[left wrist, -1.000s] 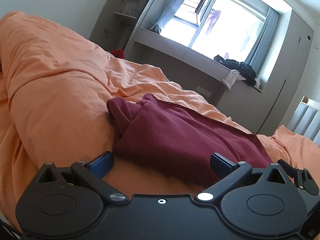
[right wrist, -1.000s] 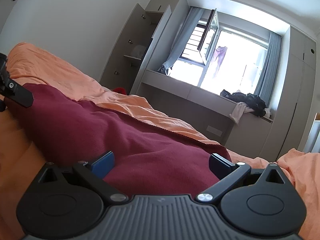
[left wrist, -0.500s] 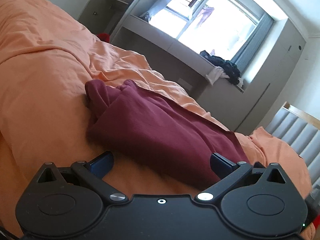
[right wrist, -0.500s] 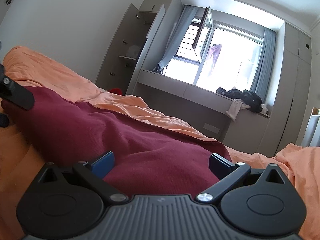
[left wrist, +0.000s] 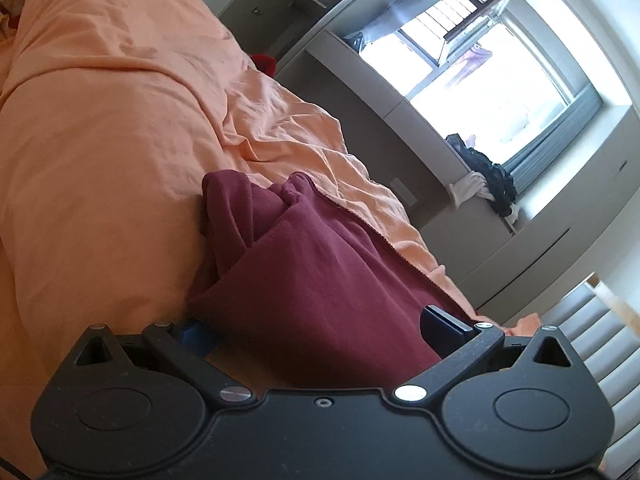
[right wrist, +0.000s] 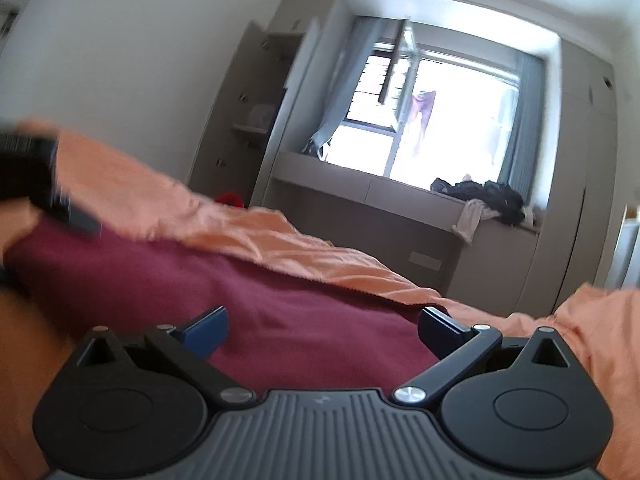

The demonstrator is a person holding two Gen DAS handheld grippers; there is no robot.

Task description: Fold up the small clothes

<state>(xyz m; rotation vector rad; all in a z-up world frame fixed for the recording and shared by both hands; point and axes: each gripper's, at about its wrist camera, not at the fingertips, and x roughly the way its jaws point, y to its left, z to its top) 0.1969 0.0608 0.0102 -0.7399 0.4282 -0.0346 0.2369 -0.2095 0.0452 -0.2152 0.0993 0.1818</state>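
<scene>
The maroon garment (left wrist: 320, 280) lies on the bed, spread over the orange duvet (left wrist: 100, 140), with its far left end bunched into thick rolls rather than lying flat. The left hand-held gripper (left wrist: 318, 326) is low over the near edge of the cloth, its jaws wide apart and holding nothing; its blue left pad sits just at the hem, the right pad over the fabric. The right hand-held gripper (right wrist: 324, 330) is likewise spread wide and empty, with the garment (right wrist: 280, 312) running between its fingers; that view is blurred, so how close the pads are to the cloth cannot be judged

The main risk, as I read it, is a bad pinch. The duvet is soft and wrinkled directly under the garment, so a closing jaw could gather bedding along with the cloth, and the fold would drag the cover up. The other danger is catching only the top layer: the fabric looks already doubled, and lifting one ply would pull the stack open instead of folding it. The bunched left end would also carry through as a lump if it is not smoothed. Uneven lifting between the two sides would skew the edges
</scene>
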